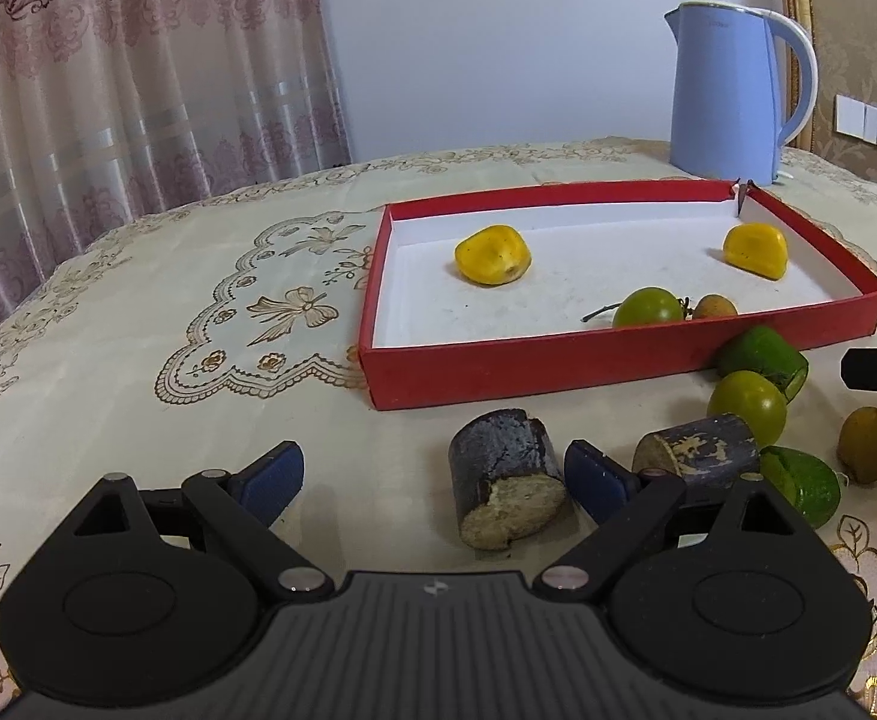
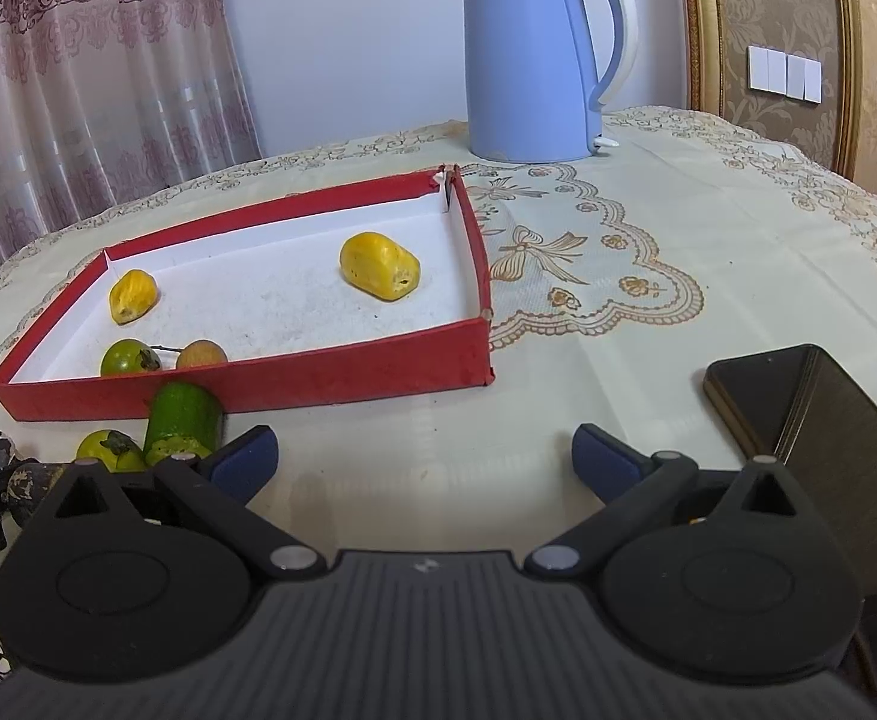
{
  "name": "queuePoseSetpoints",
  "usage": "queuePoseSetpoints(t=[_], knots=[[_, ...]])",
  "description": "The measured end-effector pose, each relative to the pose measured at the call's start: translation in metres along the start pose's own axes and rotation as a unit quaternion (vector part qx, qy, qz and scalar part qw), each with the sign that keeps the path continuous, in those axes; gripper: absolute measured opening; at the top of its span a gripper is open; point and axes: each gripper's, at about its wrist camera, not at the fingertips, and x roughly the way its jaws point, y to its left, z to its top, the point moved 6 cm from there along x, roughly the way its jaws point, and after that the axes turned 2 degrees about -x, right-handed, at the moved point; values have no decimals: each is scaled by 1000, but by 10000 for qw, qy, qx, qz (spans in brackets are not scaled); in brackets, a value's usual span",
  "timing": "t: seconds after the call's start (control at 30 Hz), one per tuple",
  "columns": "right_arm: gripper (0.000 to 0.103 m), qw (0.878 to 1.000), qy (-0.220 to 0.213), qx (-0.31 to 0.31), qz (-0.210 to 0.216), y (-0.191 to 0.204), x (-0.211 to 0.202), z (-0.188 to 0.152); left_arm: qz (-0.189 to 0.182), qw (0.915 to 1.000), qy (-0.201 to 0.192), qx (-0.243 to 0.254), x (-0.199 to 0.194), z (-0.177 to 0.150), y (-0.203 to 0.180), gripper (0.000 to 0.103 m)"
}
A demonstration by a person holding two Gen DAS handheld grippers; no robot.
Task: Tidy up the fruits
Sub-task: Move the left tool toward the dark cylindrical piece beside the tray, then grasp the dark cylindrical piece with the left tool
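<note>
The left gripper [image 1: 432, 483] stands with fingers wide and nothing between them, low over the tabletop [image 1: 138, 324]; the right gripper [image 2: 423, 462] is likewise spread wide and empty. Judged step in hand: picking up one of the loose pieces in front of the red tray [image 1: 558, 369] and setting it inside. The nearest candidate for the left gripper is the dark cut stalk piece [image 1: 507, 483], which lies just beside its right finger [image 1: 597, 486], outside the gap. To do this well, the gripper would need to shift toward that piece so that both fingers straddle its barrel, closing across the round sides, not the cut ends, then lift clear of the tray wall before lowering. A second dark piece [image 1: 699, 450], two green cut pieces [image 1: 765, 360] [image 1: 801, 483], a round green fruit [image 1: 747, 405] and a brownish fruit [image 1: 864, 444] crowd close by and could be knocked. Tray contents: two yellow pieces [image 1: 492, 255] [image 1: 756, 251] lying well apart, plus a green fruit with stem [image 1: 648, 307] and a small brown fruit [image 1: 714, 306] against the near wall. A blue kettle [image 1: 732, 90] stands behind the tray, contents hidden. A phone [image 2: 828, 420] lies near the right gripper.
</note>
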Motion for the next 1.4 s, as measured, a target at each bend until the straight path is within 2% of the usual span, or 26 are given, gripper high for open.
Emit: queuePoseSetpoints(t=[0.23,0.33,0.97,1.07,1.13,1.2,1.33,1.4], knots=[[103,10000,2,-4,-4,0,0,0,47,10000,-32,-32,0,0,1,95],[103,10000,0,0,0,0,0,0,36,10000,-44,13,-1,0,0,90],[103,10000,0,2,1,1,0,0,46,10000,-38,-49,-1,-1,1,90],[103,10000,1,1,0,0,0,0,-29,10000,-89,-28,-2,-1,0,81],[103,10000,1,1,0,1,0,0,-87,9999,-87,18,-2,-1,-2,66],[103,10000,0,3,1,1,0,0,-140,9999,-46,2,-1,-1,-2,57],[103,10000,1,0,-2,1,0,0,-267,9996,-48,-46,-1,-1,-1,45],[103,10000,0,3,1,1,0,0,-291,9996,-54,-27,-2,-1,-2,43]])
